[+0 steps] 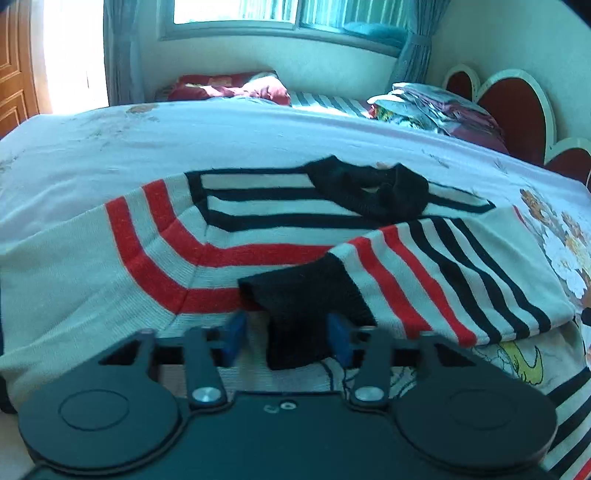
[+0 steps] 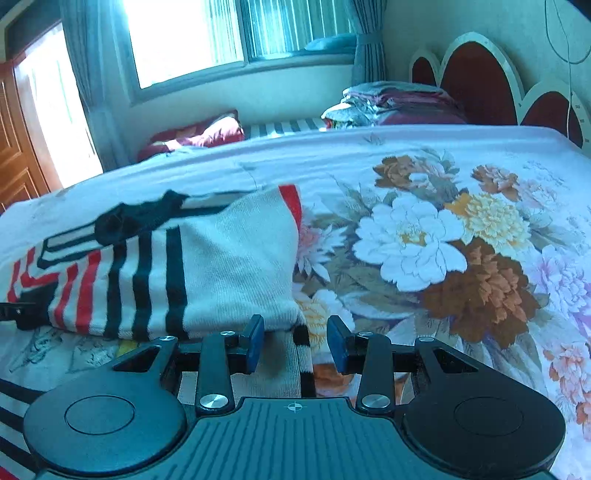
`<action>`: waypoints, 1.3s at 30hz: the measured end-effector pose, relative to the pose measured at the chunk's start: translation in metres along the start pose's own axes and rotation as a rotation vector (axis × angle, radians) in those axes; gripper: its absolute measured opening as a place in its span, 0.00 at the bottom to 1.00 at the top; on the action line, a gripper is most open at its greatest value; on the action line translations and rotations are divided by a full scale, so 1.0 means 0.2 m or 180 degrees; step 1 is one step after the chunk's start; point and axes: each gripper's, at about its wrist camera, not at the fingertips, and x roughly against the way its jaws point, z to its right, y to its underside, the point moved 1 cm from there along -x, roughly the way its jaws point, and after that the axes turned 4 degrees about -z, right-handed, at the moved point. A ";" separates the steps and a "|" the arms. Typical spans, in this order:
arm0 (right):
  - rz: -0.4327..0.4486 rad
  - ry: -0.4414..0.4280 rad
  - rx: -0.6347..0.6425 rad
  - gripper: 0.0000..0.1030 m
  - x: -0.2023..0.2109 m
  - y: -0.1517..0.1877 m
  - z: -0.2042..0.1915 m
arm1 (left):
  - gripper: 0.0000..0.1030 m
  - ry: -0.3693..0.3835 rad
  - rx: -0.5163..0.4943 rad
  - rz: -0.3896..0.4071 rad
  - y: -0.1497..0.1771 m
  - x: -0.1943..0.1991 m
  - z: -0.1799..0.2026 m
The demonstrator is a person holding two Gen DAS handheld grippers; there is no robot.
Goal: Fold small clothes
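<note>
- Nearest to me in the left wrist view, my left gripper [image 1: 286, 338] has its blue pads well apart; the black cuff [image 1: 306, 314] of the sweater's sleeve lies between them, and I see a clear gap at the left pad, so nothing is clamped.
- In the right wrist view, my right gripper [image 2: 295, 341] stands partly open with a ribbed white-and-black strip of the knit running between its pads [image 2: 255, 343]. There are gaps on both sides, so I read no grip on it.
- The striped sweater [image 1: 110, 266] lies flat on the bed, just beyond both grippers, white with red and black stripes.
- Its right sleeve [image 1: 443, 269] is folded across the body, the cuff ending near my left gripper.
- Farther off, the black collar [image 1: 373, 188] sits at the sweater's far edge.
- To the right of the sweater, the floral bedsheet [image 2: 424, 236] shows large white, yellow and brown flowers.
- Beyond that, at the far right, a stack of folded bedding [image 2: 391, 103] rests by the red scalloped headboard [image 2: 476, 81].
- At the far left a red pillow [image 1: 229, 86] lies below the window [image 1: 236, 14].
</note>
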 end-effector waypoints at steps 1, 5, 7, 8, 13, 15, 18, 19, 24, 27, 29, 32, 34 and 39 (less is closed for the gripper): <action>0.0044 -0.0027 0.0002 0.38 0.01 -0.02 0.00 | 0.67 0.0000 0.0040 0.0075 -0.01 0.01 -0.02; -0.0069 -0.0108 0.0027 0.37 -0.10 -0.10 -0.03 | 0.57 0.0043 0.0156 -0.0082 -0.05 -0.06 -0.08; -0.0242 -0.0068 0.0195 0.18 -0.19 -0.09 -0.06 | 0.51 0.0035 0.0164 -0.0130 -0.06 -0.11 -0.08; -0.0399 0.0124 0.0287 0.18 -0.25 -0.08 -0.06 | 0.42 0.0018 0.0104 -0.0136 -0.07 -0.13 -0.07; -0.0095 -0.0116 0.0021 0.19 -0.18 -0.16 0.03 | 0.42 -0.0087 -0.0023 -0.0051 -0.10 -0.10 -0.06; 0.0041 -0.0228 -0.0062 0.24 -0.20 -0.26 0.06 | 0.57 -0.0092 0.0006 -0.0028 -0.12 -0.12 -0.07; -0.0010 -0.0309 -0.0285 0.40 -0.35 -0.41 0.13 | 0.47 0.0017 0.0058 -0.0102 -0.14 -0.17 -0.09; -0.0062 -0.0380 -0.0383 0.40 -0.43 -0.46 0.16 | 0.39 0.0034 0.0035 -0.0108 -0.14 -0.18 -0.09; -0.0429 -0.0784 -0.0787 0.34 -0.71 -0.56 0.26 | 0.05 0.0162 -0.0117 -0.0141 -0.17 -0.21 -0.04; -0.0250 -0.0647 -0.0455 0.07 -0.68 -0.57 0.22 | 0.04 0.0086 -0.0168 0.0040 -0.17 -0.18 -0.02; -0.0253 -0.0441 -0.0428 0.07 -0.70 -0.54 0.24 | 0.04 -0.0034 -0.0179 -0.0056 -0.15 -0.23 -0.03; -0.0240 -0.0377 -0.0472 0.12 -0.72 -0.51 0.25 | 0.07 -0.0105 -0.0382 -0.0026 -0.15 -0.22 0.00; -0.0116 -0.0163 -0.0450 0.32 -0.66 -0.53 0.25 | 0.34 -0.0231 -0.0382 -0.0002 -0.16 -0.19 -0.01; 0.0080 -0.0396 0.0269 0.31 -0.48 -0.53 0.08 | 0.47 -0.0041 -0.0428 0.0333 -0.23 -0.03 0.12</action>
